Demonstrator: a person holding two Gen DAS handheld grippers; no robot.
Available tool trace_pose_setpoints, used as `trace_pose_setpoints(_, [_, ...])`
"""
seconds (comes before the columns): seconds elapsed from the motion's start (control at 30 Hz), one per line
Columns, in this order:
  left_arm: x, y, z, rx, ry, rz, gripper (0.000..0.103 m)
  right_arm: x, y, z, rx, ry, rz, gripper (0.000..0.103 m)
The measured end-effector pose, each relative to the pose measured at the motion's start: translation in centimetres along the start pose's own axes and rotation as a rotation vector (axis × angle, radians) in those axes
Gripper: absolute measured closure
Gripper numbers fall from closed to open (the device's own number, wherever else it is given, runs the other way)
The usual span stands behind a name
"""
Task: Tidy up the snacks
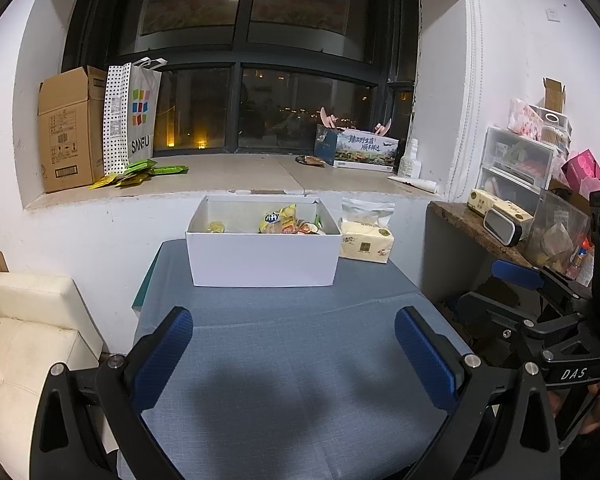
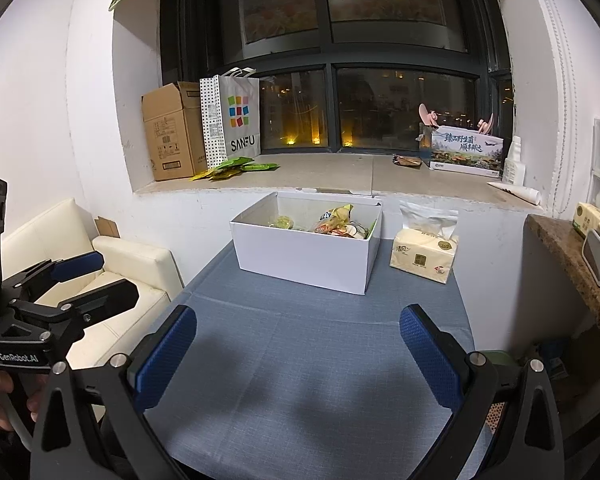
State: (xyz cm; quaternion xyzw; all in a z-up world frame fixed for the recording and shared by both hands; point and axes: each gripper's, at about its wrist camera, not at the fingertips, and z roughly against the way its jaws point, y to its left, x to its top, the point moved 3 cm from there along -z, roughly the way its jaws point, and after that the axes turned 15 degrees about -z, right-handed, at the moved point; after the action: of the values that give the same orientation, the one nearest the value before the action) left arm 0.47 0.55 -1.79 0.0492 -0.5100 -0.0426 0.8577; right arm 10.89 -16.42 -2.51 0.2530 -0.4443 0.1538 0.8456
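A white open box (image 1: 262, 256) (image 2: 304, 258) stands at the far end of the blue-grey table (image 1: 292, 340) (image 2: 312, 344). Several snack packets (image 1: 288, 222) (image 2: 338, 222) lie inside it. More green and yellow packets (image 1: 140, 172) (image 2: 236, 168) lie on the window sill. My left gripper (image 1: 294, 354) is open and empty above the near part of the table. My right gripper (image 2: 298, 356) is open and empty too, beside it. Each gripper shows at the edge of the other's view: the right one (image 1: 540, 292), the left one (image 2: 80, 280).
A tissue pack (image 1: 366, 240) (image 2: 424, 254) sits right of the box. The sill holds a cardboard box (image 1: 70, 132), a SANFU bag (image 1: 134, 116) and a printed carton (image 1: 364, 150). A cream sofa (image 1: 24, 340) is left; a cluttered shelf (image 1: 520, 216) is right.
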Motion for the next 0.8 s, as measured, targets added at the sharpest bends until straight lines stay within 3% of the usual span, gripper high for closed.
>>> trace_pose_setpoints(0.8, [-0.07,-0.14,-0.17,-0.005,0.003,0.001,0.0,-0.26,-0.2,-0.04,-0.002,0.001,0.003,0.0])
